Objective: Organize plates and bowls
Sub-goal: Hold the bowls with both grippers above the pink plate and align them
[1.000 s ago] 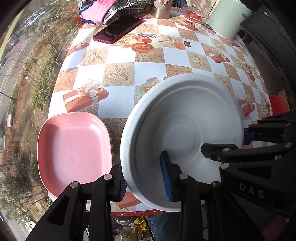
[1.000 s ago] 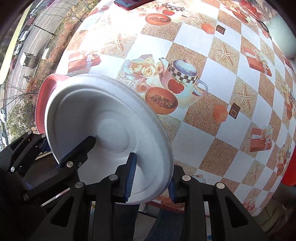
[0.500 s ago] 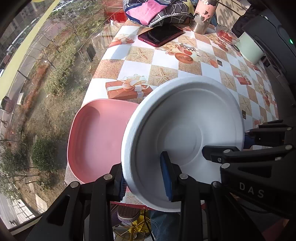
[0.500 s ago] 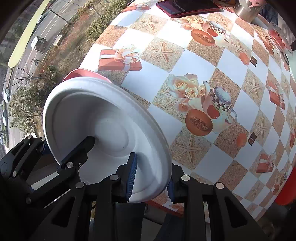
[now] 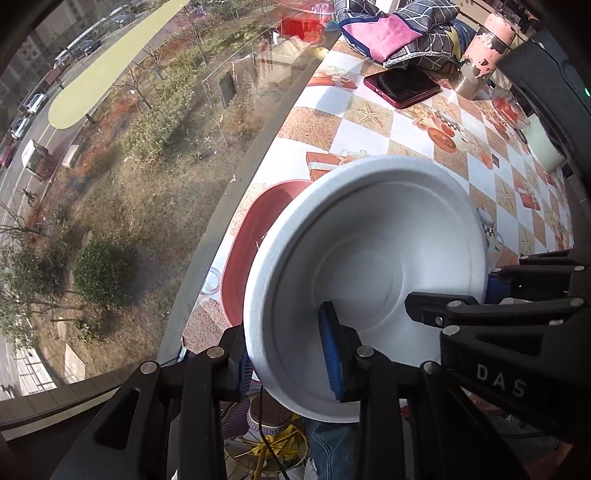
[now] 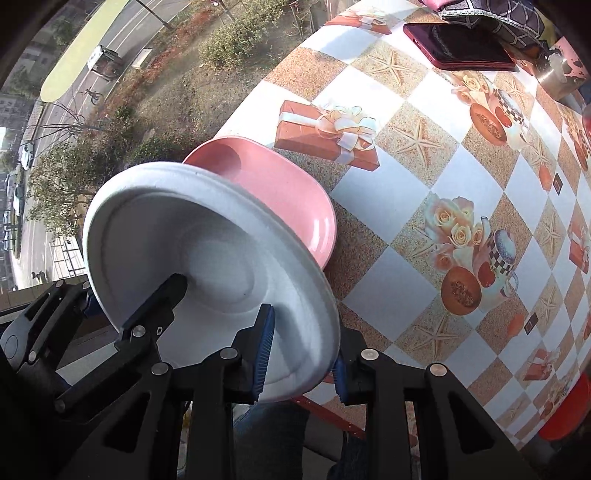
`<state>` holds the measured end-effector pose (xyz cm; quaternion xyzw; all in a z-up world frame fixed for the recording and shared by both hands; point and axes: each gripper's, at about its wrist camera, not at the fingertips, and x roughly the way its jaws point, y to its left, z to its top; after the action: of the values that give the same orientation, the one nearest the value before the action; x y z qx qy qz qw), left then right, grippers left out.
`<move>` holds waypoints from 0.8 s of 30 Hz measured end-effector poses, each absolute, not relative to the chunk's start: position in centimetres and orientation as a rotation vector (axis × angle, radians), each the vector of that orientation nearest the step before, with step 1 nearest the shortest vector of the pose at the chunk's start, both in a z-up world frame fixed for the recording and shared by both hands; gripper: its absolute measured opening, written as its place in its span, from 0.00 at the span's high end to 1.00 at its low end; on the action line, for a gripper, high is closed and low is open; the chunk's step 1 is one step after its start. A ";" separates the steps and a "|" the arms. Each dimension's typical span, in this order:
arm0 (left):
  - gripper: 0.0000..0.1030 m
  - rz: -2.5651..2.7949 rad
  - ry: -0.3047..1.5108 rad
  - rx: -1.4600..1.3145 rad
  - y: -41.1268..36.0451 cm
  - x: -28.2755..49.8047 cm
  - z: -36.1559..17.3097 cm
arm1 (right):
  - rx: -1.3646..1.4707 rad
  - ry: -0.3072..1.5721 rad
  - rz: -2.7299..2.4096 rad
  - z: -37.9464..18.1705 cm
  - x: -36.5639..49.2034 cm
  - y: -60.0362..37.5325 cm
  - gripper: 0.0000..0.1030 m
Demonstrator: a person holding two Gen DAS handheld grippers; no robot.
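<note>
Above the near edge of the round table with the checkered picture cloth (image 6: 373, 206), a white round foam plate (image 5: 373, 266) is held tilted in the air by both grippers. The left gripper (image 5: 286, 354) is closed on the plate's near-left rim, one blue pad inside the plate and one under it. The right gripper (image 6: 301, 350) is closed on the near-right rim in the same way. Just behind the white plate, a pink oval plastic plate (image 6: 284, 195) lies flat on the table at its edge, partly hidden by the white one. Farther from the pink plate lie a dark red phone (image 6: 458, 48), a grey patterned cloth bag (image 5: 399, 29) and a pink metal cup (image 5: 480, 51).
</note>
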<state>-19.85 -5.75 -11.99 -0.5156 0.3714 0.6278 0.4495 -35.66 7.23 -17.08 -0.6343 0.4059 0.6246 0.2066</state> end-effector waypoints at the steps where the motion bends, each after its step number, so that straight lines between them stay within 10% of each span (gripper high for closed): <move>1: 0.67 1.559 0.916 -1.280 -5.8 -20.1 -12.0 | -1.769 1.133 1.743 -17.5 -35.8 7.2 0.70; 24: 0.68 1.596 0.942 -1.321 -5.8 -21.7 -13.0 | -1.817 1.099 1.765 -19.1 -35.1 7.0 0.70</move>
<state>-21.73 -5.83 -12.98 -0.5269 0.3757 0.6366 0.4195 -35.10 7.01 -19.14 -0.6461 0.3908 0.6278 0.1889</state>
